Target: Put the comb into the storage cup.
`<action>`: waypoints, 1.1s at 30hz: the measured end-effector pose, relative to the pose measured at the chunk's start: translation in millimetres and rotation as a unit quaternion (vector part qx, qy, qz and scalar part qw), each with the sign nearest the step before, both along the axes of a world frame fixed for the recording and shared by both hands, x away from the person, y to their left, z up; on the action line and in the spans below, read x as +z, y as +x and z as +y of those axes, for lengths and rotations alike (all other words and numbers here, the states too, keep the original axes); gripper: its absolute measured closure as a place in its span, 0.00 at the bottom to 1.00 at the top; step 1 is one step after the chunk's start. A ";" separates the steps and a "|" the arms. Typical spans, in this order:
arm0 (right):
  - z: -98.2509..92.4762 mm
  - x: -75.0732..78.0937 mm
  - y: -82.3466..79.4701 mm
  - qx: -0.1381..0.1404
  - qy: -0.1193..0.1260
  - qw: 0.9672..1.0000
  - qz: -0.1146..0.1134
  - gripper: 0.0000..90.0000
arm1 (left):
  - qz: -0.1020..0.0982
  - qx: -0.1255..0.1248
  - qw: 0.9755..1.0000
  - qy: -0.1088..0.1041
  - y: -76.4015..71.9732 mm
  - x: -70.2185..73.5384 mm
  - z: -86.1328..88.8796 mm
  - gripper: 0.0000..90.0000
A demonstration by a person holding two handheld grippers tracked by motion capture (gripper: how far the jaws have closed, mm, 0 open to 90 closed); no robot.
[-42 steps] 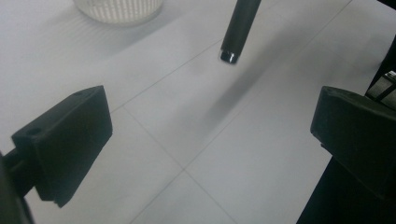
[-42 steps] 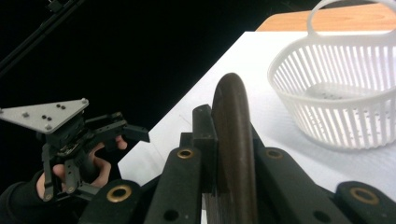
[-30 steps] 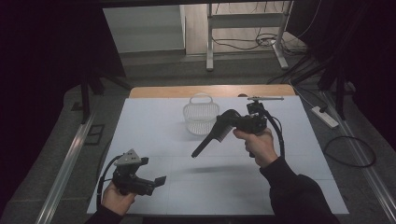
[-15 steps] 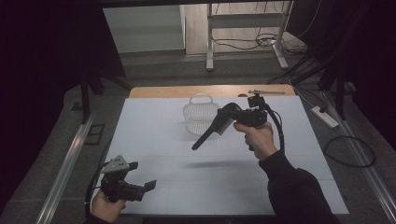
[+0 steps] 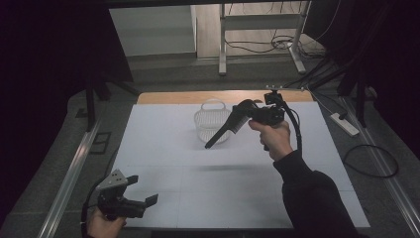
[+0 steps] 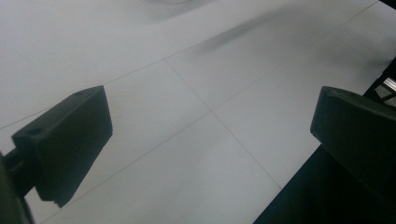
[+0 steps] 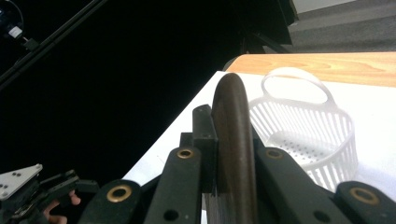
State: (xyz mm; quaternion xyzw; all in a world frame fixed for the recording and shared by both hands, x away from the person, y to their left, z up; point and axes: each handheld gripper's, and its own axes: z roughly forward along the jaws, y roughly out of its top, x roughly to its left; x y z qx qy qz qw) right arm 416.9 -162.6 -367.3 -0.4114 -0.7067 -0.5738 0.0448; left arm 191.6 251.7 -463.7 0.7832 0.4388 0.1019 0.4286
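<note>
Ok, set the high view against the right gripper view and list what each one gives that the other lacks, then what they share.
High view: the whole white table, the person's sleeve, a power strip on the floor, and the dark comb at full length, slanting down over the basket. Right gripper view: the jaws clamped on the comb's spine from close up, and the basket's perforated bottom. Shared: comb, basket, right gripper, and the open left gripper.

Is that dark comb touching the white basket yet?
Cannot tell. In the high view the comb, clamped in the right gripper, overlaps the basket. In the right gripper view it appears raised, but no plain gap shows.
</note>
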 end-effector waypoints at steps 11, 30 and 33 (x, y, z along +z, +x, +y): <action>3.3 3.5 13.0 -0.015 0.000 1.000 -0.001 0.93 | -0.001 0.017 1.000 0.007 -8.8 0.8 7.6 0.00; 1.2 10.7 38.9 -0.045 0.007 0.999 -0.004 0.93 | -0.011 0.028 0.999 0.015 -19.7 0.7 15.3 0.00; 0.0 12.6 41.4 -0.050 0.011 0.999 -0.006 0.93 | -0.012 0.028 0.999 0.018 -20.4 0.9 15.4 0.00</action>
